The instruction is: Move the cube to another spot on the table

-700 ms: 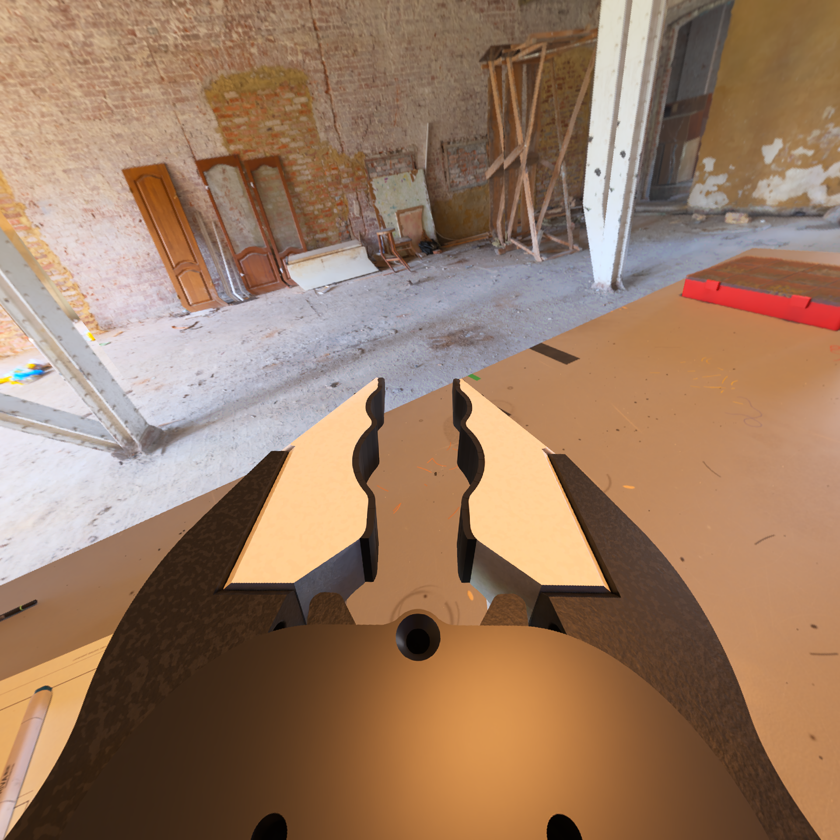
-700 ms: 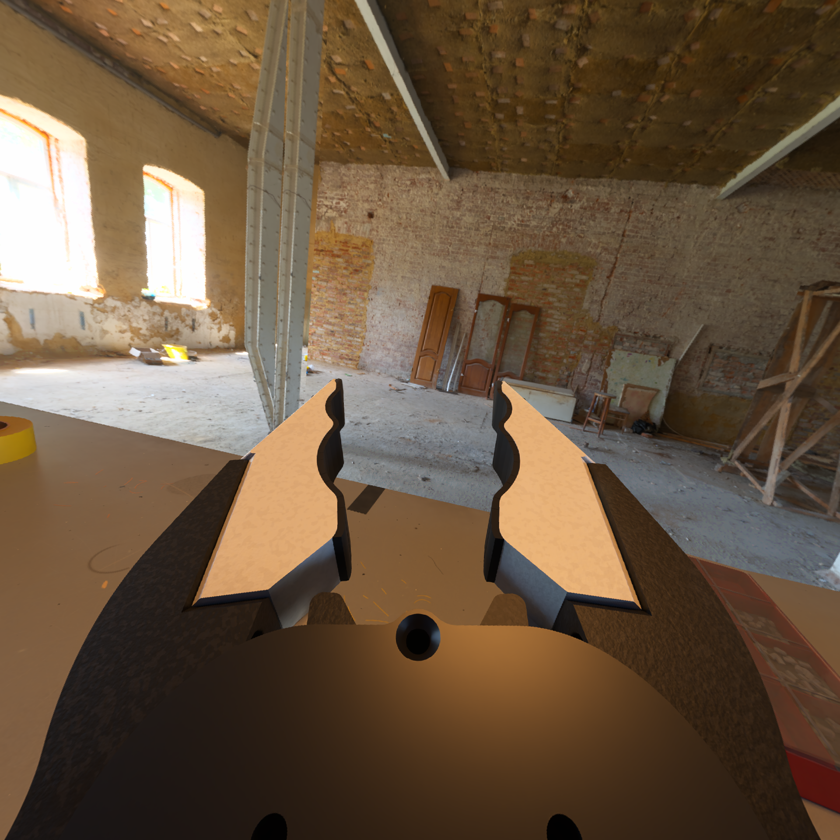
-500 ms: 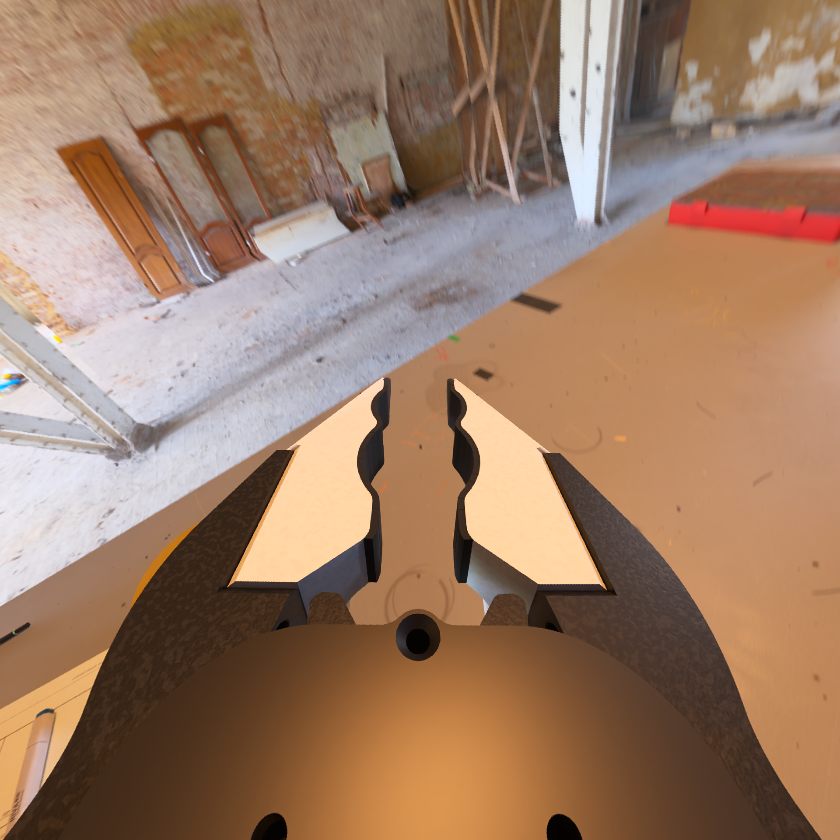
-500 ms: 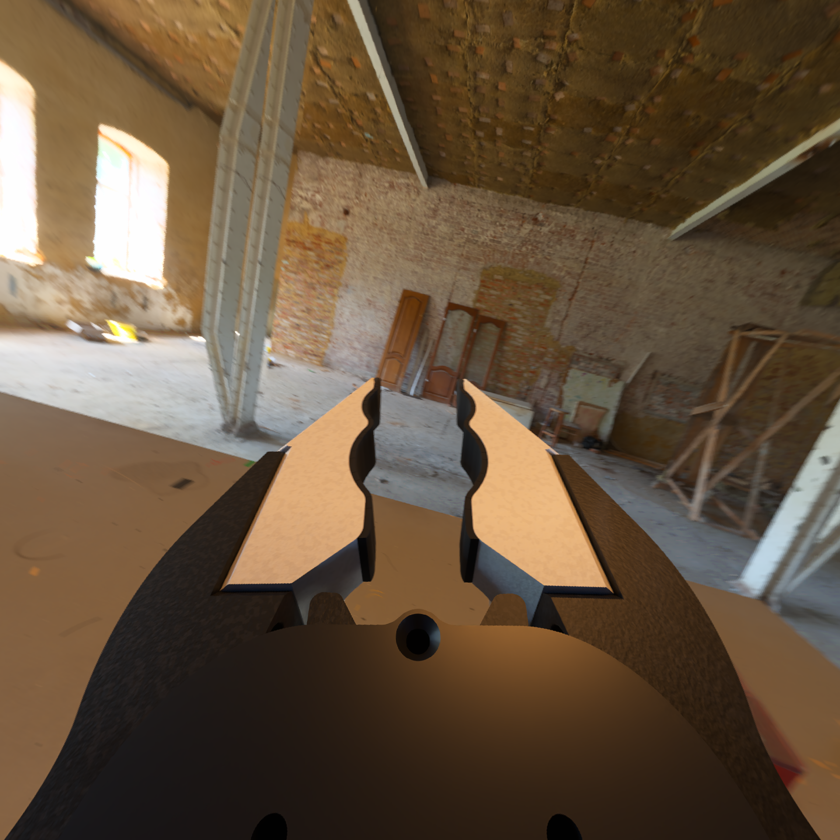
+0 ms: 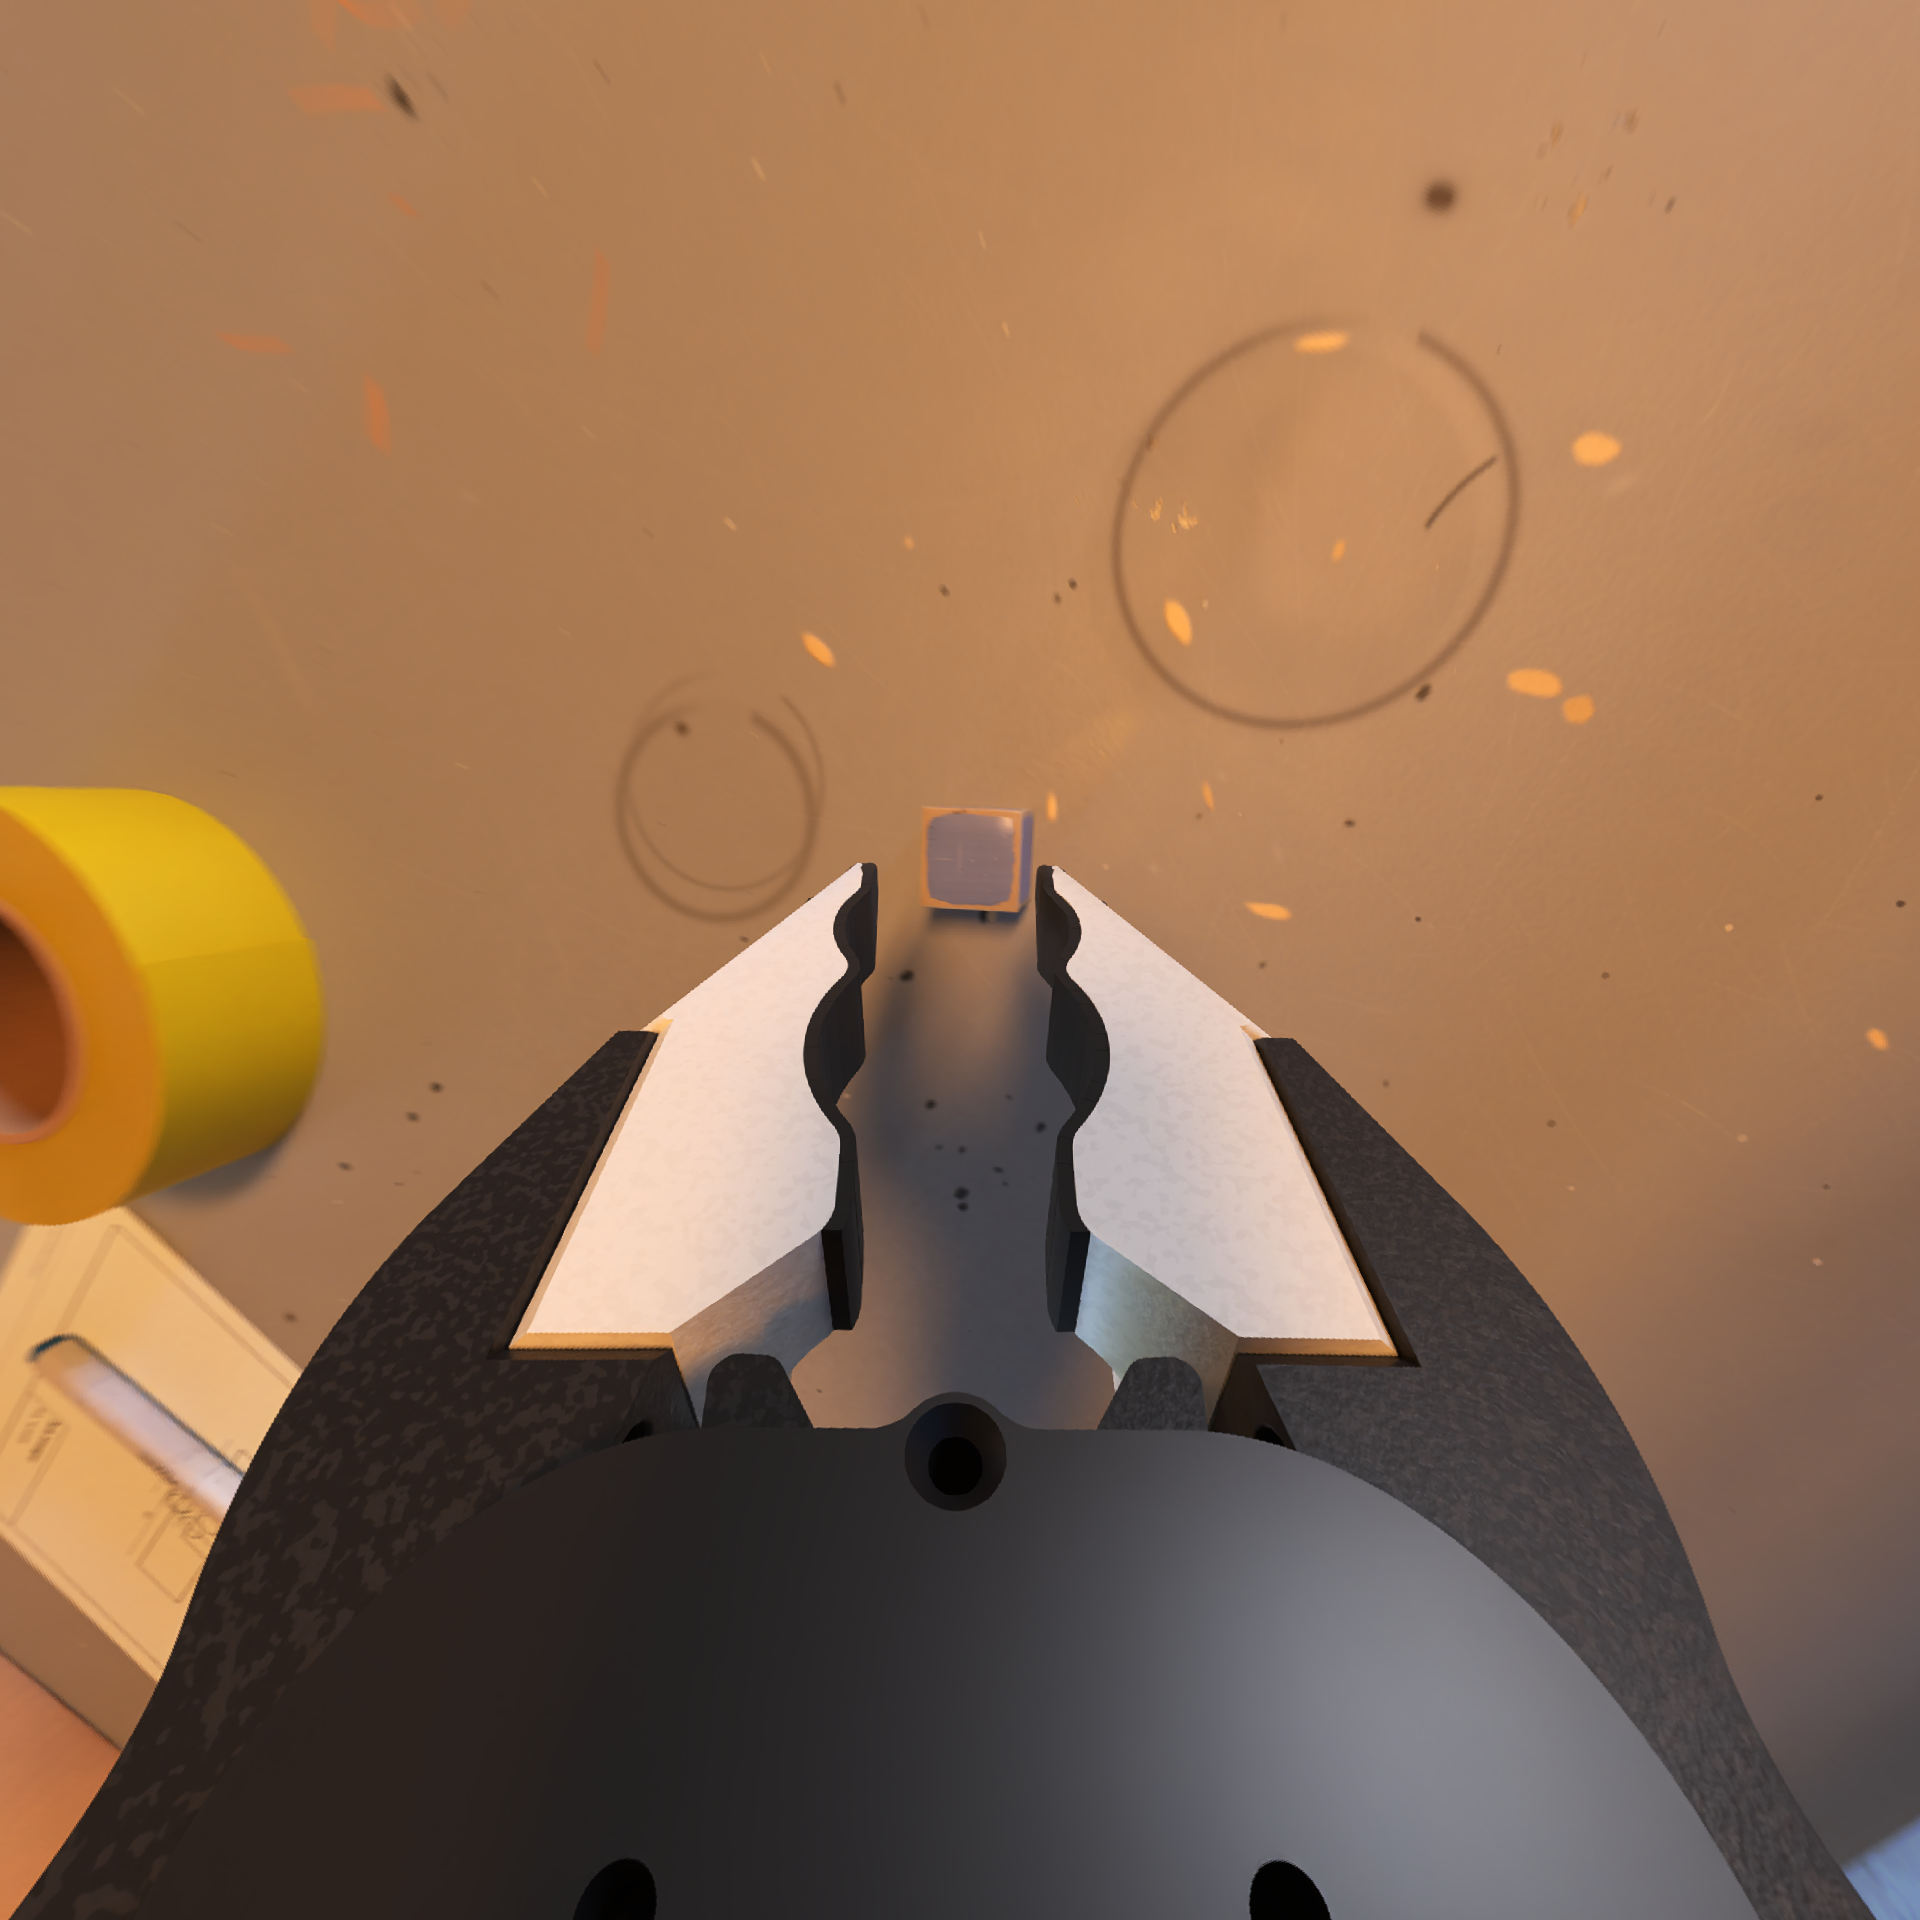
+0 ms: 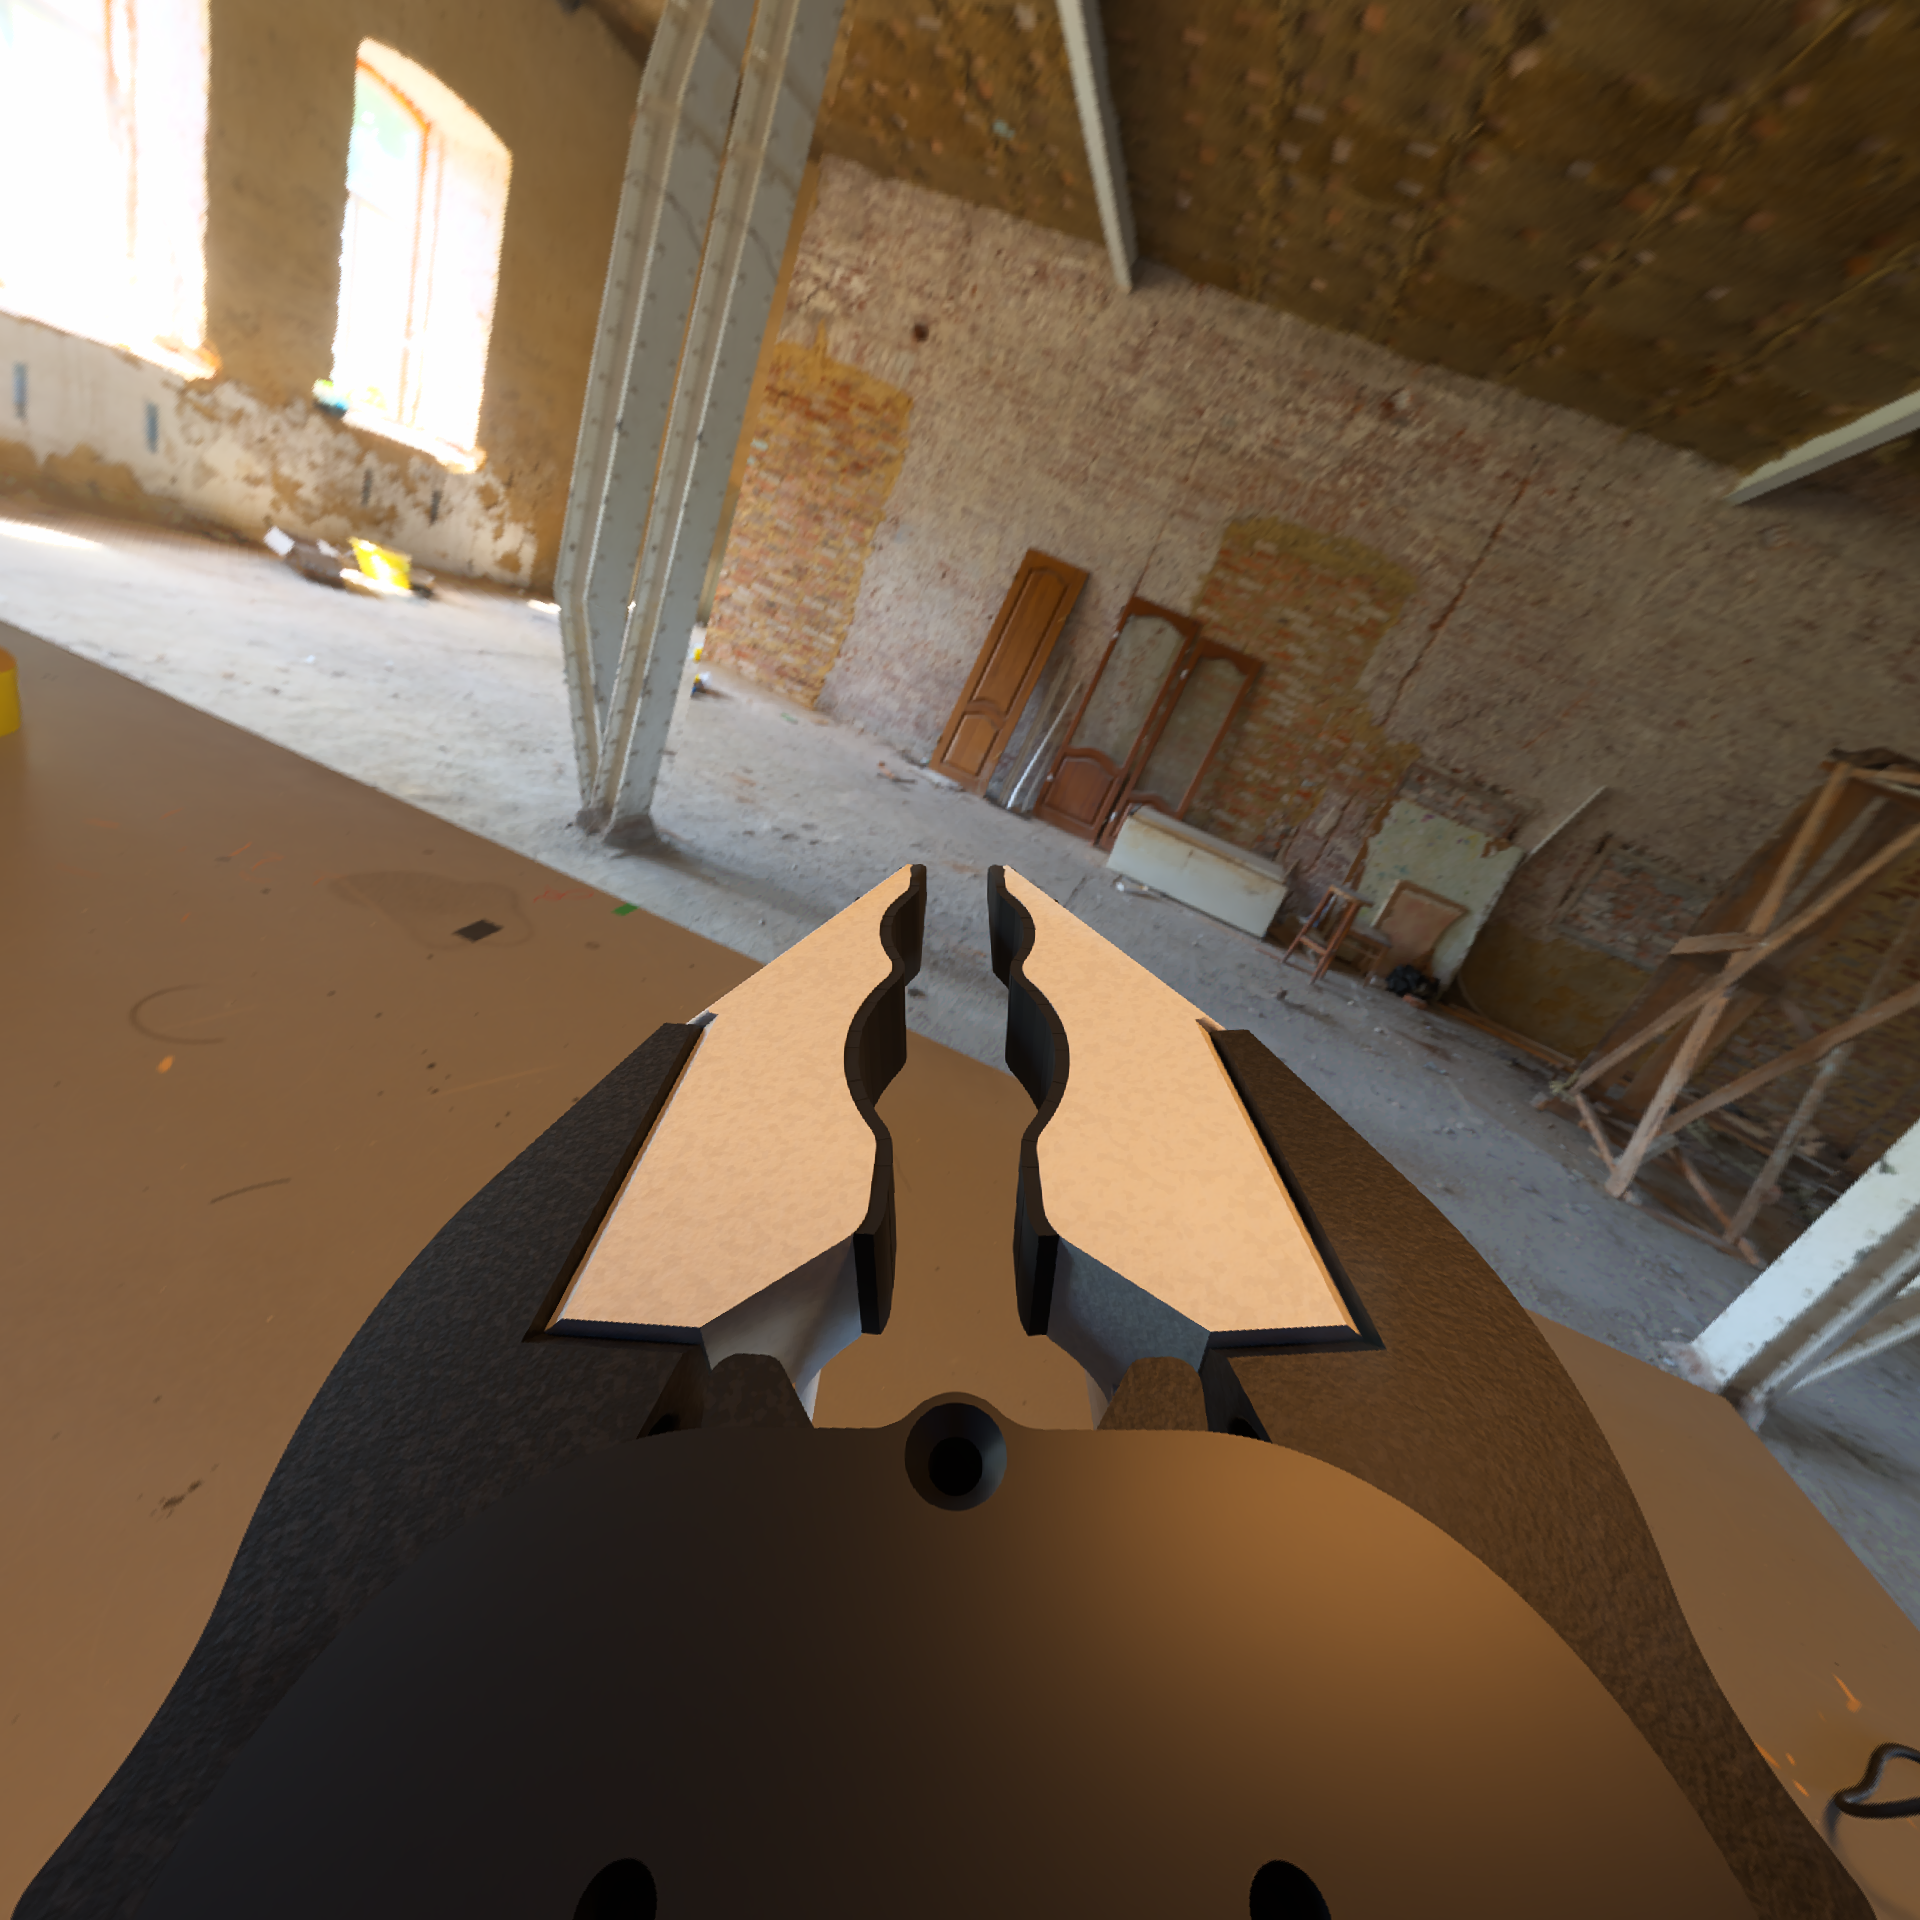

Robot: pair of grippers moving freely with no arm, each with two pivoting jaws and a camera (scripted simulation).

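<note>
In the left wrist view a small pale grey cube (image 5: 977, 860) sits on the brown table (image 5: 1507, 1091). My left gripper (image 5: 956, 878) points down at the table, open and empty. The cube lies just beyond its fingertips (image 5: 854, 896), in line with the gap and slightly right of centre. I cannot tell whether the tips touch it. My right gripper (image 6: 954, 875) is held over the table (image 6: 260, 1143), facing out into the room. Its jaws are nearly together with only a narrow gap and nothing between them. The cube is not in the right wrist view.
A yellow tape roll (image 5: 156, 997) lies on its side left of the left gripper. A sheet of paper (image 5: 62, 1351) with a pen (image 5: 135, 1423) lies at the lower left. The table's far edge (image 6: 665, 920) runs diagonally ahead of the right gripper. A black cable (image 6: 1881, 1792) shows at the lower right.
The left gripper has tipped down from facing the room to facing the table, bringing the cube into view, and its jaws have widened slightly. The right gripper's jaws have closed from wide apart to nearly together.
</note>
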